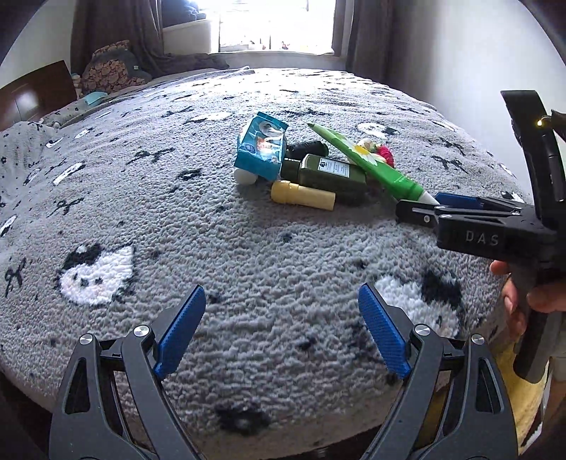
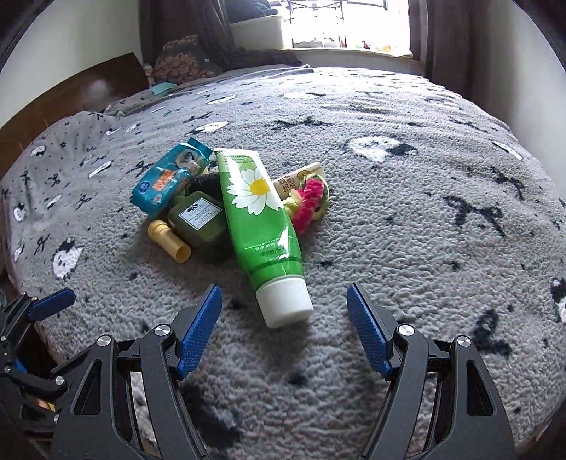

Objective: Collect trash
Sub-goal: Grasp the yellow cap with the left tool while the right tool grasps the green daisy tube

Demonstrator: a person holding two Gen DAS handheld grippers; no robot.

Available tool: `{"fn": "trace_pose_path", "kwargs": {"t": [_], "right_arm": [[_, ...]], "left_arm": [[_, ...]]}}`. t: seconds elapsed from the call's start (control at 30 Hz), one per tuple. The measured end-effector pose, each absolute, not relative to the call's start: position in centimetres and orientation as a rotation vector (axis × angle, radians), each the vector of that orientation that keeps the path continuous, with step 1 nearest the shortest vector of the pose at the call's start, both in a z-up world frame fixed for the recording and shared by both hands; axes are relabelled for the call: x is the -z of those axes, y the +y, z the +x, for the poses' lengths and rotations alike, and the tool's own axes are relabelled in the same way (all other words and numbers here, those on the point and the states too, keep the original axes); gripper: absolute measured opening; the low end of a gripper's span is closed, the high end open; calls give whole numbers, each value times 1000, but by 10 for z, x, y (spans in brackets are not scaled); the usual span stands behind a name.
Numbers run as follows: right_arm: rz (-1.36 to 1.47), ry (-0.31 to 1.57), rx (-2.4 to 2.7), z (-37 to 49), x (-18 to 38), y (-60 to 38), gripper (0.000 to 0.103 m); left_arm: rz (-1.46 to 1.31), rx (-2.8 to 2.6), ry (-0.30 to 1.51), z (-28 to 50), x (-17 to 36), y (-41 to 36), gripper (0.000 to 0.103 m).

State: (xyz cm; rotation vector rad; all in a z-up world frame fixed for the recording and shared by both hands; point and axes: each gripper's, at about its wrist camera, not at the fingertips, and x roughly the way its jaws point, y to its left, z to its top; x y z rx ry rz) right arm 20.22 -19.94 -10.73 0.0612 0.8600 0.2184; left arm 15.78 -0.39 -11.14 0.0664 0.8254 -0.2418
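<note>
A pile of trash lies on the grey patterned blanket (image 2: 389, 230). A green tube with a daisy print (image 2: 260, 219) points its white cap (image 2: 284, 300) at my right gripper (image 2: 283, 311), which is open just short of the cap. Beside the tube lie a dark green bottle (image 2: 200, 221), a yellow cylinder (image 2: 169, 240), a blue wipes packet (image 2: 169, 177) and a pink and yellow knitted ring (image 2: 309, 203). My left gripper (image 1: 281, 318) is open and empty, well short of the pile (image 1: 318, 166). The right gripper (image 1: 424, 208) shows by the tube's cap in the left wrist view.
The bed's near edge runs under both grippers. A dark wooden headboard (image 2: 88, 92) and pillows (image 2: 180, 63) stand at the far left. A bright window with dark curtains (image 1: 276, 24) is behind the bed. A small white ball (image 1: 246, 176) sits under the blue packet.
</note>
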Motion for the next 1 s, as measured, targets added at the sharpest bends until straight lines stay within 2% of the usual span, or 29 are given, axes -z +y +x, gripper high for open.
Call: {"fn": "trace_pose_path", "kwargs": {"t": [0.17,0.2,0.23,0.3,0.7,0.83,0.9,1.0], "right_arm": [[62,885,-233,223,115,-196,57],[63,886,-241,226,115,-196,52],[61,888,-245,228,116,-196,41],[53,889,-249,231,115,-197,35],[94,849,-248,203,111,-219,34],[93,828,-237,191,108,-224,34],[92,818,-233,183,106,-226,34],[84,805,-223,172,104,-229,34]], "left_arm": [[95,249,841,179,121,-15,83],[99,253,842,183,122,-17,83],[99,256,841,188,123,-20,83],[91,260,841,197,123,-23,83],[114,266,852,251,129,-43,82],[132,259,857,251,130,-44,70],[123,257,856,246,127,-41,56],[102,249,861,236,123,-35,54]]}}
